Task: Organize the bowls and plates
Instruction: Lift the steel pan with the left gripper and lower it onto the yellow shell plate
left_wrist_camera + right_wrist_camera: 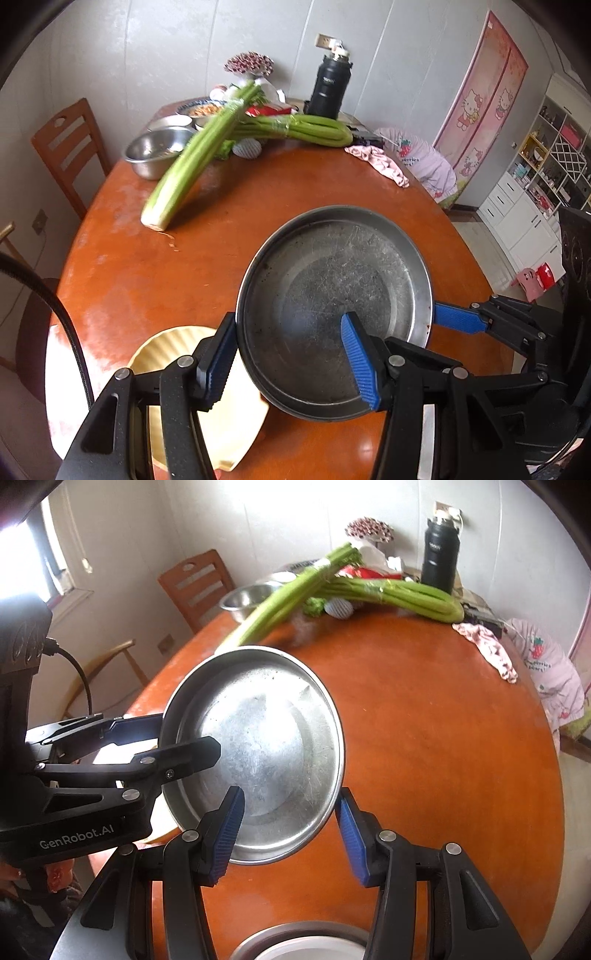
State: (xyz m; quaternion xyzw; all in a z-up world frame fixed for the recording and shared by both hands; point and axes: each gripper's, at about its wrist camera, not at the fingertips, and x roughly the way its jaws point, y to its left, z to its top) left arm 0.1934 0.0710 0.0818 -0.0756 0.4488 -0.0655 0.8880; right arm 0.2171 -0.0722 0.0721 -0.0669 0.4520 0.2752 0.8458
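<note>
A round, scratched steel plate point(332, 280) hangs tilted above the orange table point(155, 280), held from two sides. My left gripper point(291, 362) is shut on its near rim, one pad outside the wall and one inside the dish. In the right wrist view my right gripper point(288, 834) is shut on the same steel plate point(266, 731) at its near right rim. One of the left gripper's fingers point(192, 753) reaches over the plate from the left. A pale yellow plate point(170, 350) lies on the table below my left gripper.
Two celery bundles point(192, 155) lie across the far part of the table beside steel bowls point(155, 151), a black flask point(327, 88) and a pink cloth point(380, 162). A steel bowl with a white dish in it point(295, 945) sits at the near edge. A wooden chair point(66, 144) stands at the far left.
</note>
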